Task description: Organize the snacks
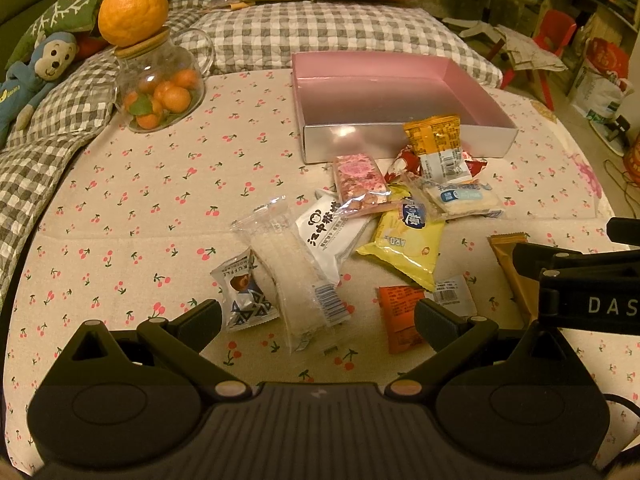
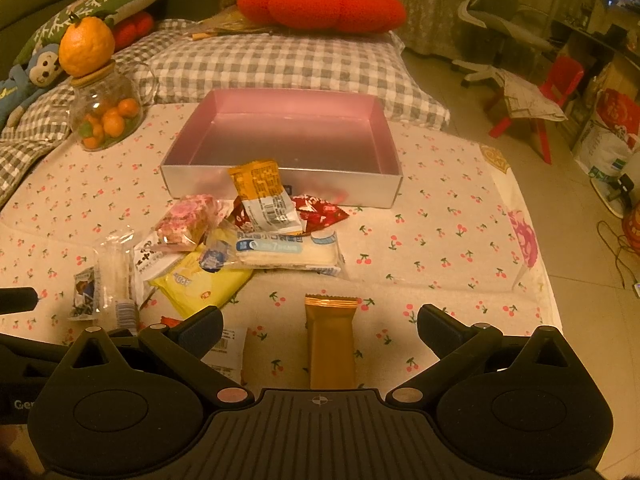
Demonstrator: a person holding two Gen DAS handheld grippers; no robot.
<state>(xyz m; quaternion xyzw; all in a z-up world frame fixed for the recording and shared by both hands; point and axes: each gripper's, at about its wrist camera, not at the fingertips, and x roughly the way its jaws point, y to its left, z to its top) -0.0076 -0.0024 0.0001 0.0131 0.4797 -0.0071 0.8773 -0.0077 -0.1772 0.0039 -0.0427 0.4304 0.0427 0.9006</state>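
Note:
An empty pink box (image 1: 400,80) (image 2: 280,128) stands on the cherry-print cloth. In front of it lies a loose pile of wrapped snacks: a yellow pack (image 1: 404,246) (image 2: 200,280), a pink one (image 1: 360,176) (image 2: 186,220), an orange-and-white one (image 1: 436,144) (image 2: 264,196), a white pack (image 1: 332,232). My left gripper (image 1: 318,320) is open above a clear rice-cracker pack (image 1: 296,276) and a truffle sachet (image 1: 244,292). My right gripper (image 2: 320,326) is open around a gold-brown bar (image 2: 331,344), which lies between its fingers.
A glass jar of small oranges (image 1: 160,88) (image 2: 104,116) with a large orange on its lid stands at the back left. Checked pillows (image 1: 320,32) and a red cushion (image 2: 320,0) lie behind the box. The cloth's right edge (image 2: 532,264) drops to the floor.

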